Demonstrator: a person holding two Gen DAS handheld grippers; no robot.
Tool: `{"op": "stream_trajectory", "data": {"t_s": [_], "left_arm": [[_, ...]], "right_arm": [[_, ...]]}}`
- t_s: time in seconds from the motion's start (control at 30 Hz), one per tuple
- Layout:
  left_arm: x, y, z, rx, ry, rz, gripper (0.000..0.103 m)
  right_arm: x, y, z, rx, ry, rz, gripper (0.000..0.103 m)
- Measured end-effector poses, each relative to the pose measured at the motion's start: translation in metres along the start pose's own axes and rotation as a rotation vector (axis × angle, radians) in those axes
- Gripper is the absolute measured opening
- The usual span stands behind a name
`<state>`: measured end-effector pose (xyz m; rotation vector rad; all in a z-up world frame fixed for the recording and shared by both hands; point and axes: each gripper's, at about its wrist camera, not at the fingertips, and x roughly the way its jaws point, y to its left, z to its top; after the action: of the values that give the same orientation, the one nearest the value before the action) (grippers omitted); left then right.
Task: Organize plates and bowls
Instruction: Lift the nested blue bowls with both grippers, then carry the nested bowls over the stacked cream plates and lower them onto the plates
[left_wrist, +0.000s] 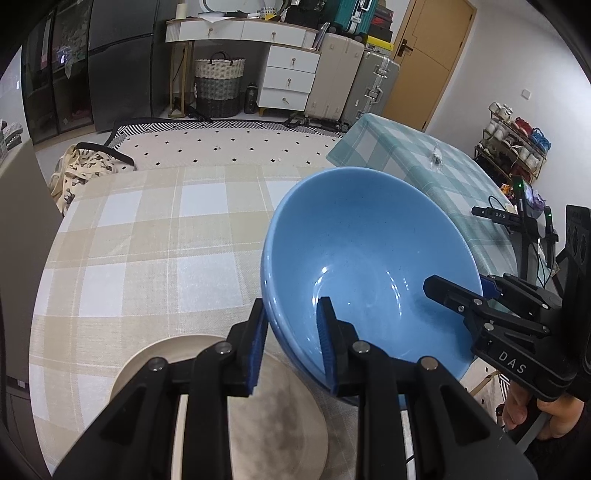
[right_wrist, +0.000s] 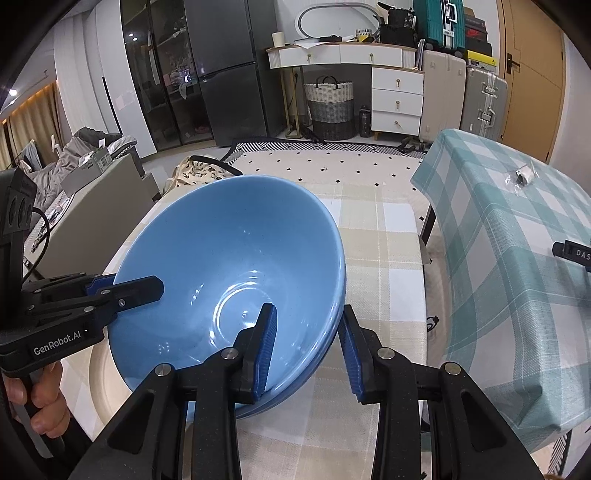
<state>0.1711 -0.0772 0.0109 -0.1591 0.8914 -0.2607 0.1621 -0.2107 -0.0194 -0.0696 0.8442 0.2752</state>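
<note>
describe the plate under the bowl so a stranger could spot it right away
Start at the table with the beige checked cloth, not the green checked one beside it. At its near edge, below the big blue bowl held by both hand-held grippers, lies a round plate. It is flat, pale cream with a grey mottled middle, and the only dish resting on the cloth.

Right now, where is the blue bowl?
The blue bowl is held tilted above the beige checked table, gripped at opposite rims by the left gripper and right gripper, with the beige plate just below.
</note>
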Motion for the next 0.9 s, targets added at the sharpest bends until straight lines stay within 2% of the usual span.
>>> {"op": "stream_trajectory", "data": {"t_s": [0.53, 0.9], "left_arm": [[-0.057, 0.016, -0.009, -0.037, -0.065, 0.03, 0.024], [-0.08, 0.026, -0.017, -0.053, -0.075, 0.069, 0.024]], "right_arm": [[-0.041, 0.047, 0.008, -0.056, -0.071, 0.051, 0.035], [-0.056, 0.07, 0.009, -0.083, -0.095, 0.091, 0.035]]}}
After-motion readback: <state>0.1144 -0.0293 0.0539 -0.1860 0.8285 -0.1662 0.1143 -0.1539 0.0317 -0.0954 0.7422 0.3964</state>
